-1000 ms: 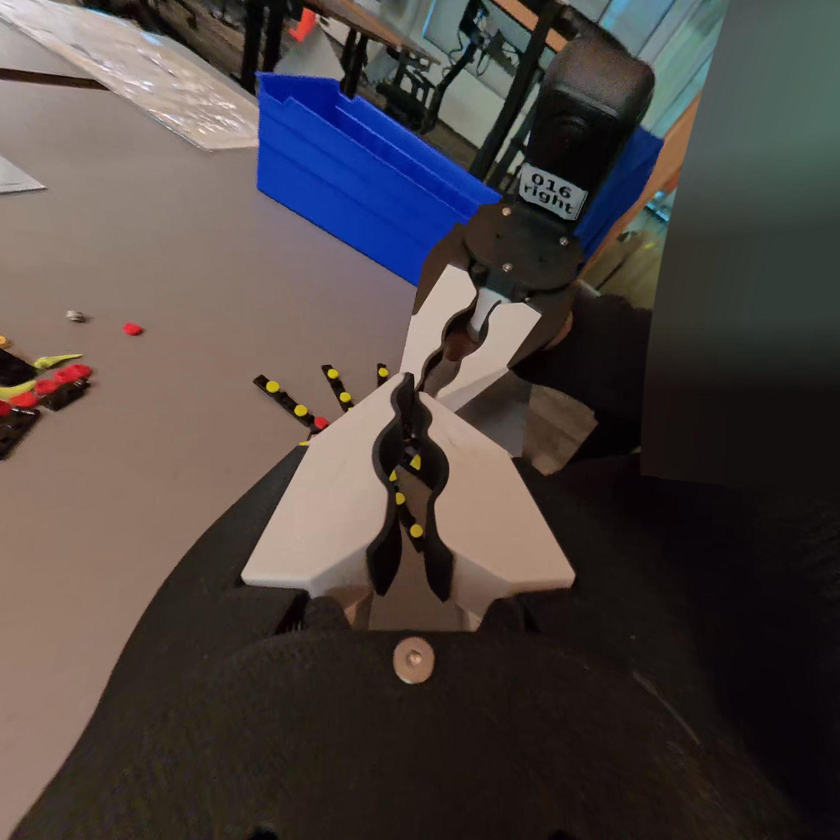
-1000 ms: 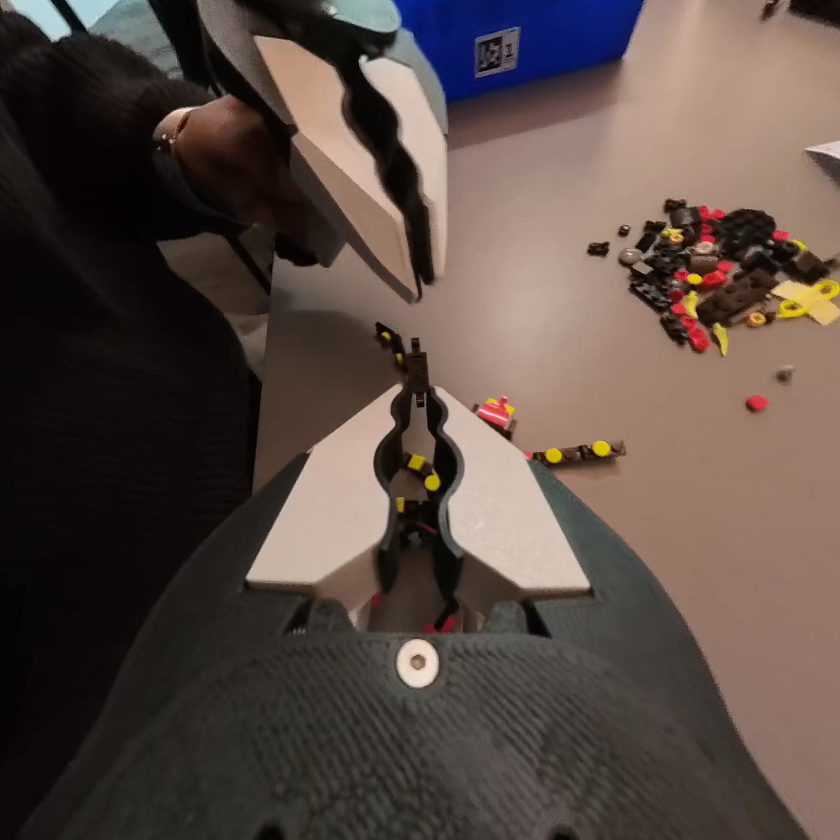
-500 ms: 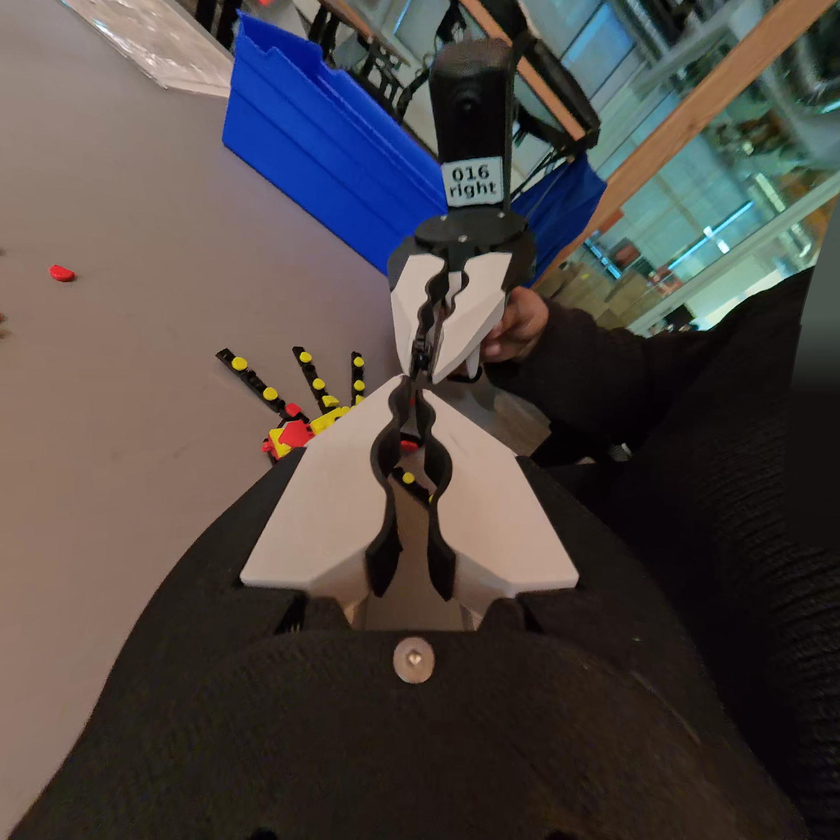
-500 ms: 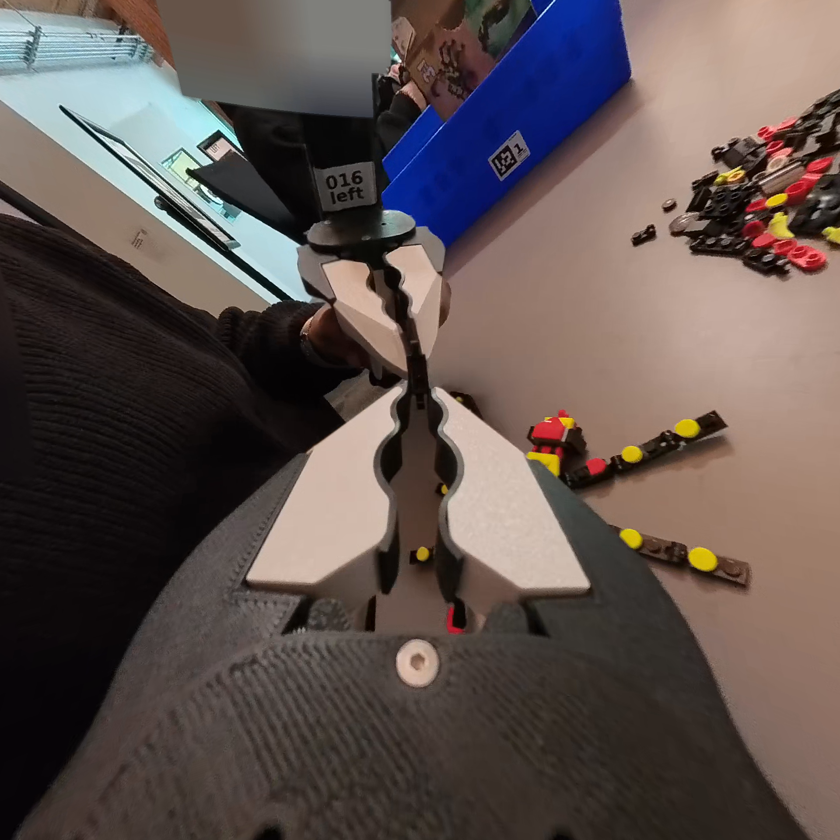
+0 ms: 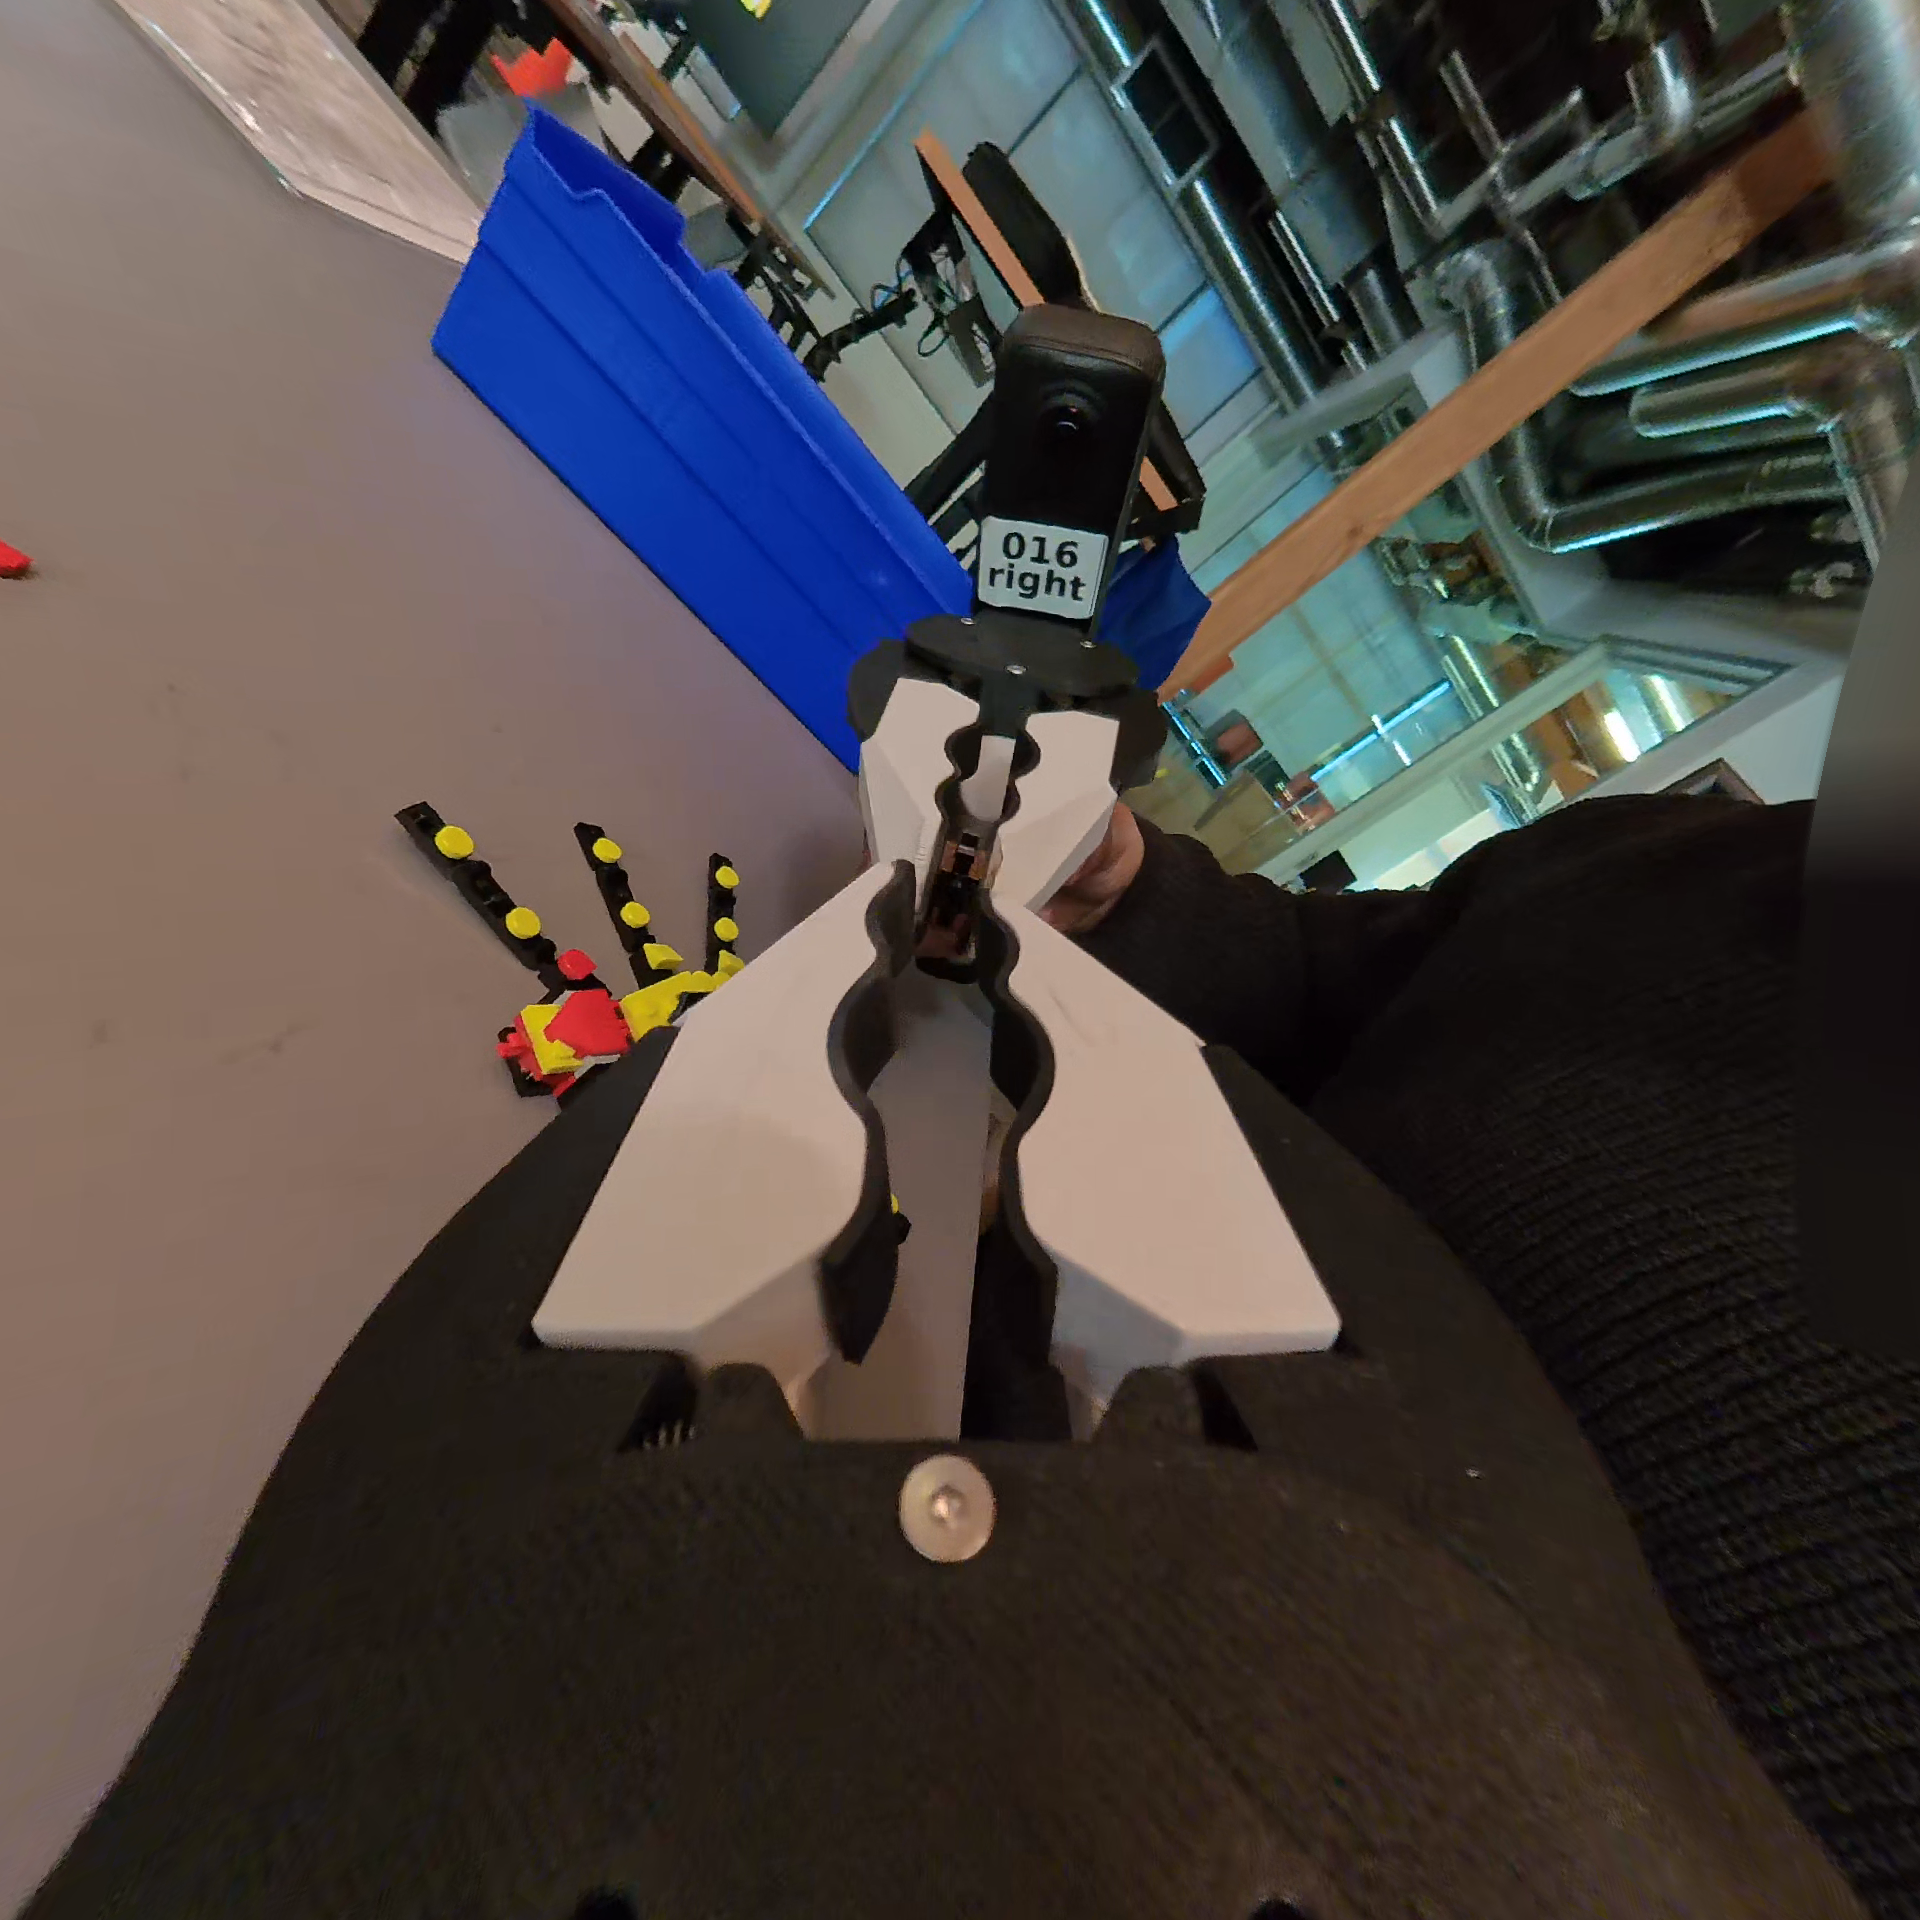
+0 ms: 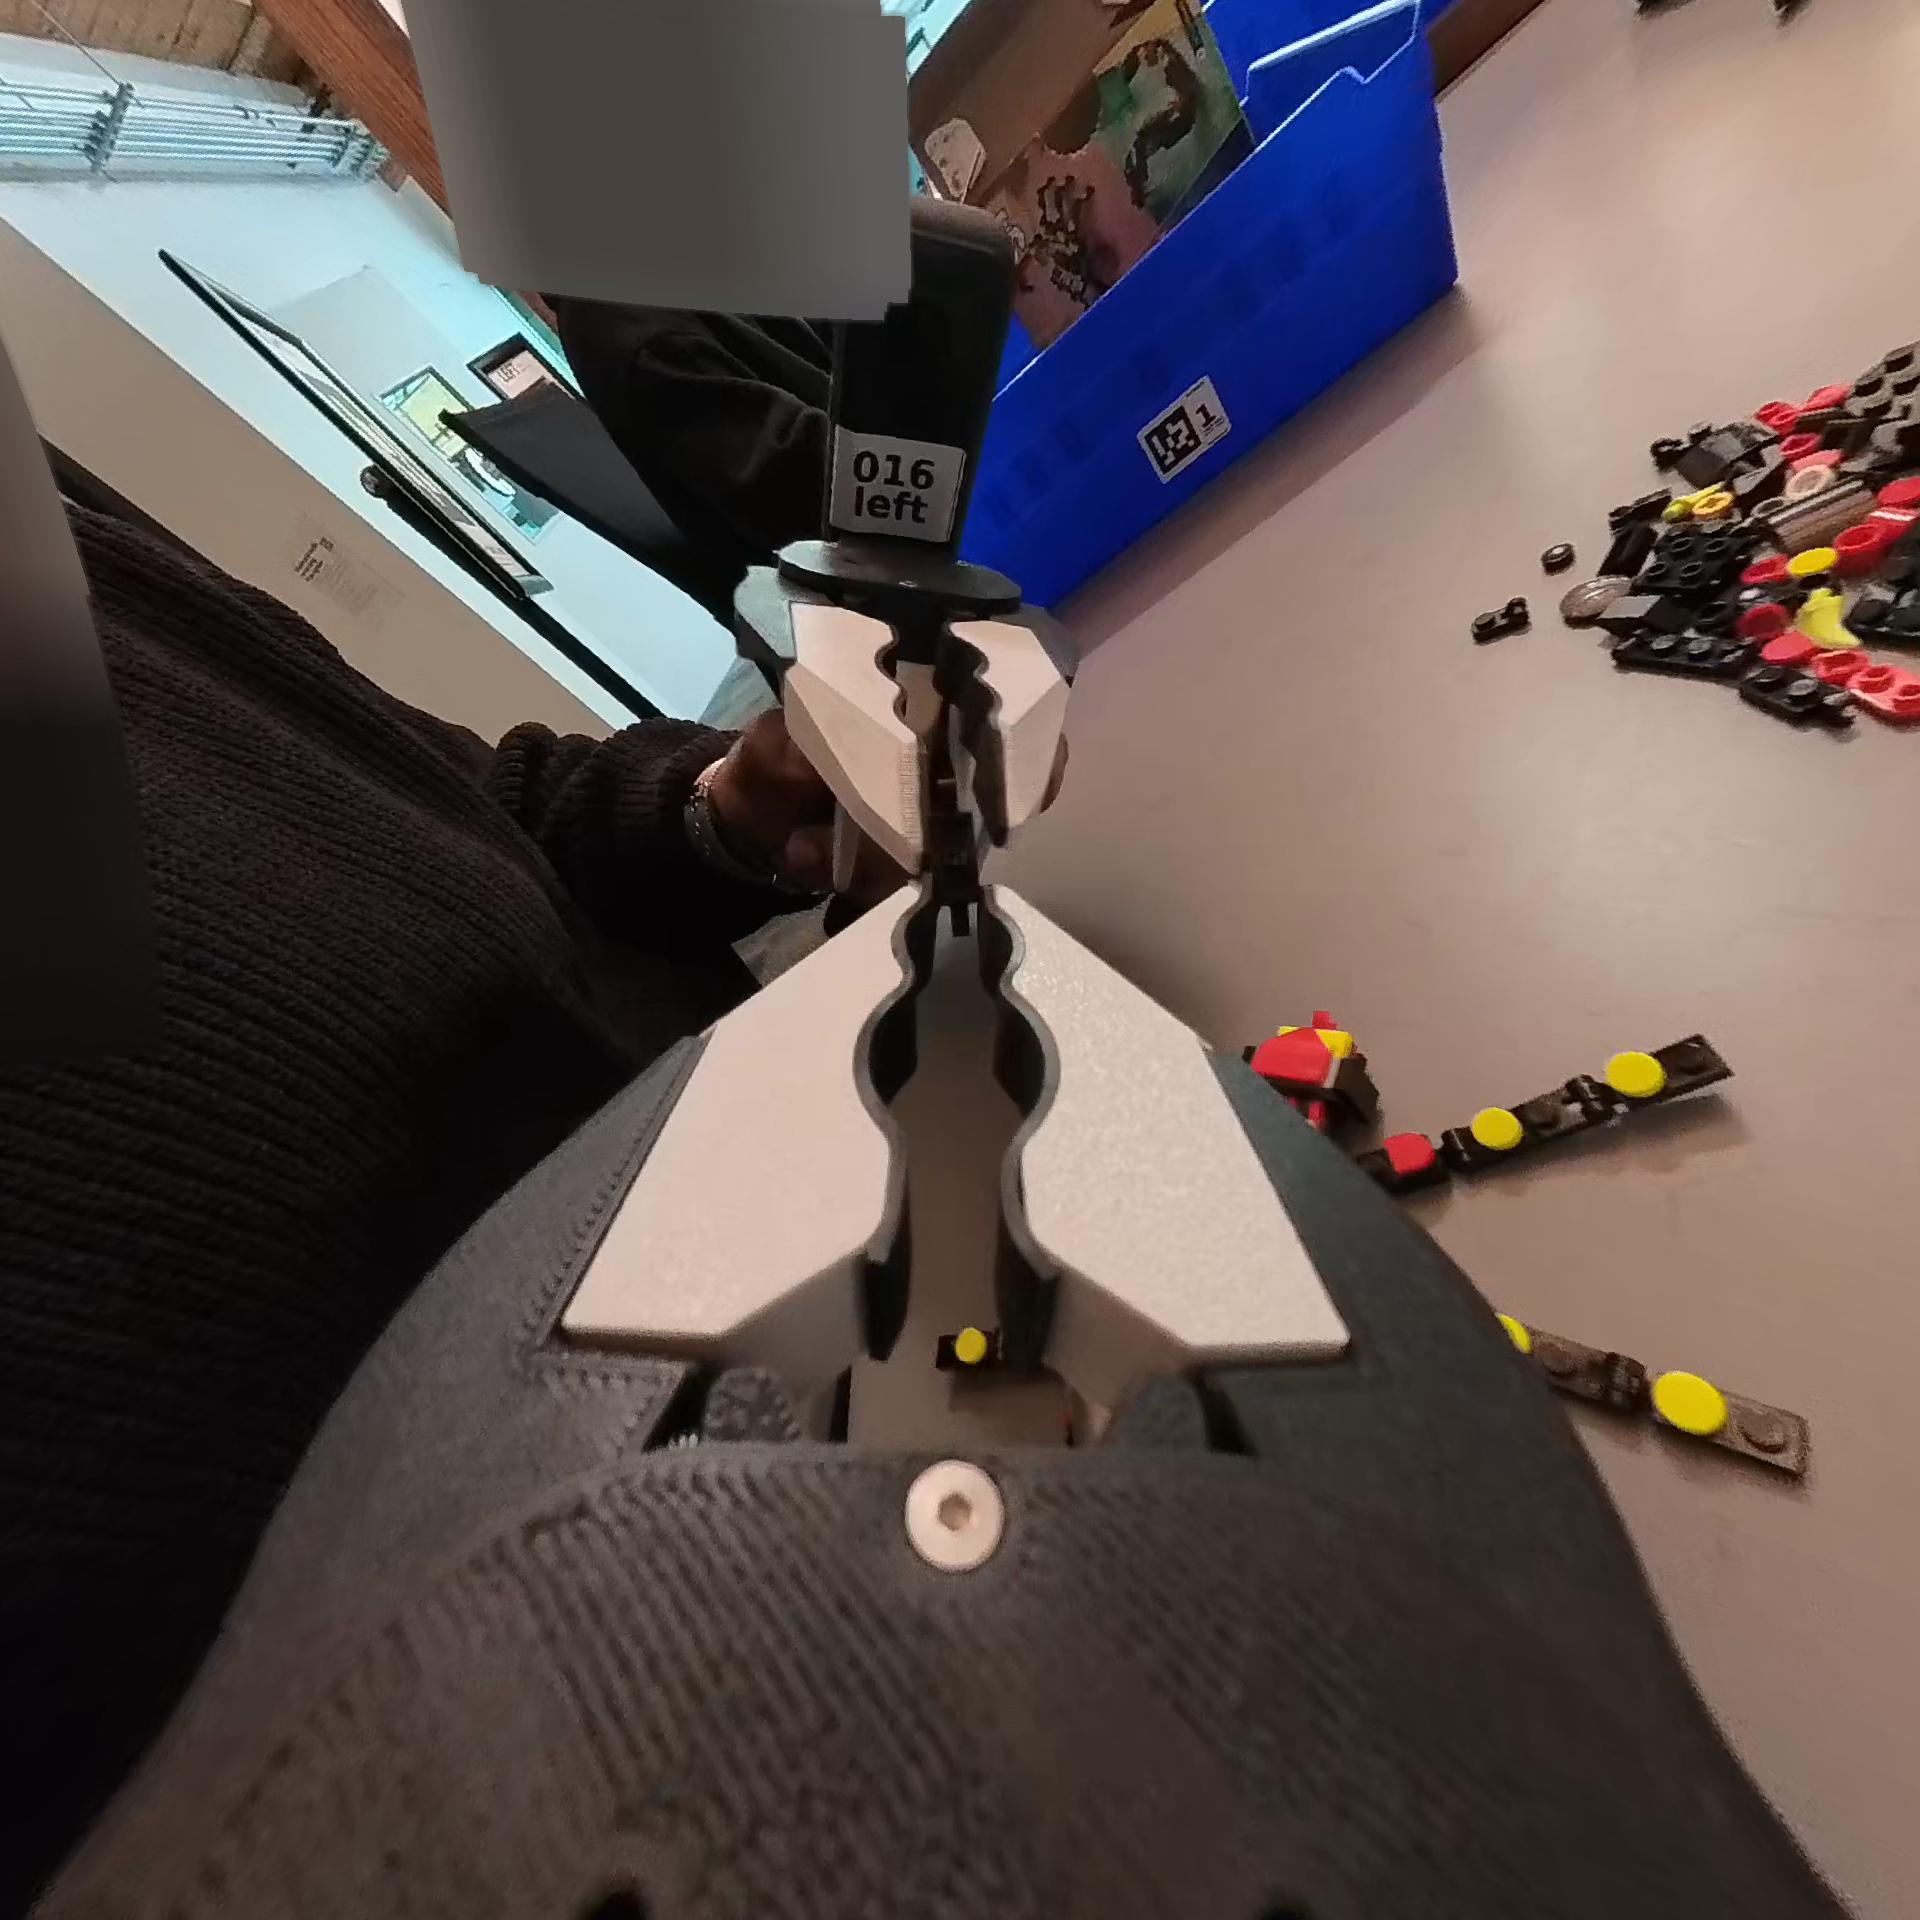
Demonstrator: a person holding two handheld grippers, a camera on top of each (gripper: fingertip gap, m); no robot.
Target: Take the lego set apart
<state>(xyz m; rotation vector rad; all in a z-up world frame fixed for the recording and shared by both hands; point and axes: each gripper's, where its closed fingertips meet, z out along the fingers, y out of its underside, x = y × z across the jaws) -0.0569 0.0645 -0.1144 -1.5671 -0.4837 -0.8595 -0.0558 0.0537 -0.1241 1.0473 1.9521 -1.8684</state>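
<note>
left gripper [image 5: 945, 914] closed on black lego piece [image 5: 951, 899] | right gripper [image 6: 951, 914] closed on same piece, tip to tip, above near table [image 5: 260, 644] edge | lego strips [image 6: 1538, 1122] right | bin [image 6: 1247, 343] far, free table between

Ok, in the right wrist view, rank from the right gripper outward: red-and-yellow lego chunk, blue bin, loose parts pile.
From the right gripper:
1. Red-and-yellow lego chunk, just right of its fingers.
2. Loose parts pile, far right on the table.
3. Blue bin, behind, toward the table's back.
</note>
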